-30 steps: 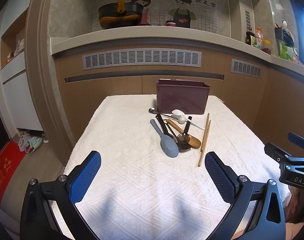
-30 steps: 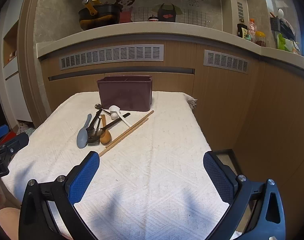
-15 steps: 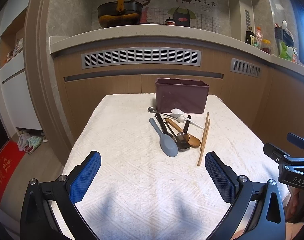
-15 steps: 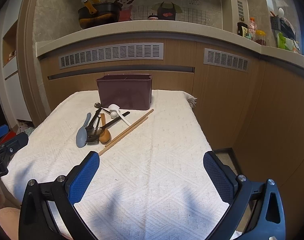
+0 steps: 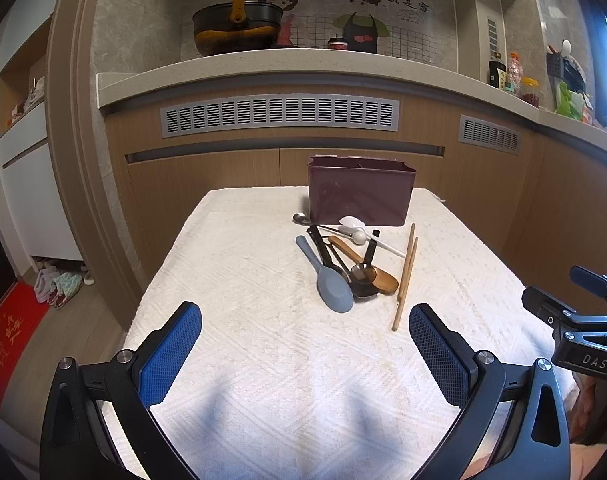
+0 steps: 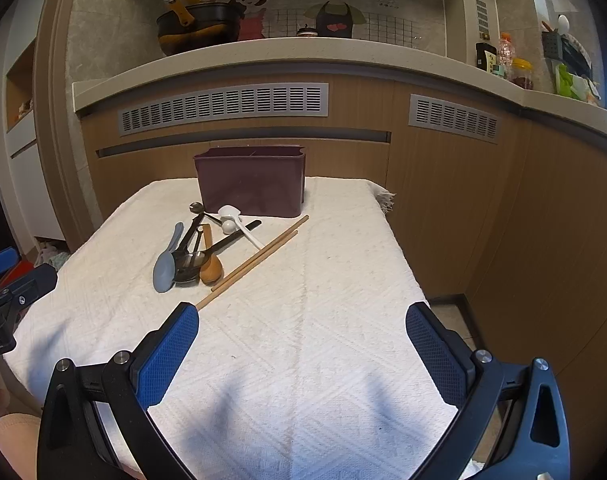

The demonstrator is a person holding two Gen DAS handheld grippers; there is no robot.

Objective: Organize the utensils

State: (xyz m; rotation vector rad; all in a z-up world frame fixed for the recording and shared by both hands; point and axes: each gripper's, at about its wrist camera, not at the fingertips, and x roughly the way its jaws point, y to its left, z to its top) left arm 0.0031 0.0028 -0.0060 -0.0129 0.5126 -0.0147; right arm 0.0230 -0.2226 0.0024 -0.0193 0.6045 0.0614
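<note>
A pile of utensils lies on the white cloth in front of a dark maroon holder box: a grey-blue spoon, black spoons, a wooden spoon, a white spoon, a metal spoon and a pair of wooden chopsticks. My left gripper is open and empty, near the table's front edge, short of the pile. My right gripper is open and empty, to the right of the pile.
The table is covered by a white textured cloth and stands against wooden cabinets. The right gripper's body shows at the left wrist view's right edge. A counter with a pan runs above. Floor drops off at both table sides.
Both views have shifted slightly; the grippers have edged a little toward the table and utensils. Both stay open and empty.
</note>
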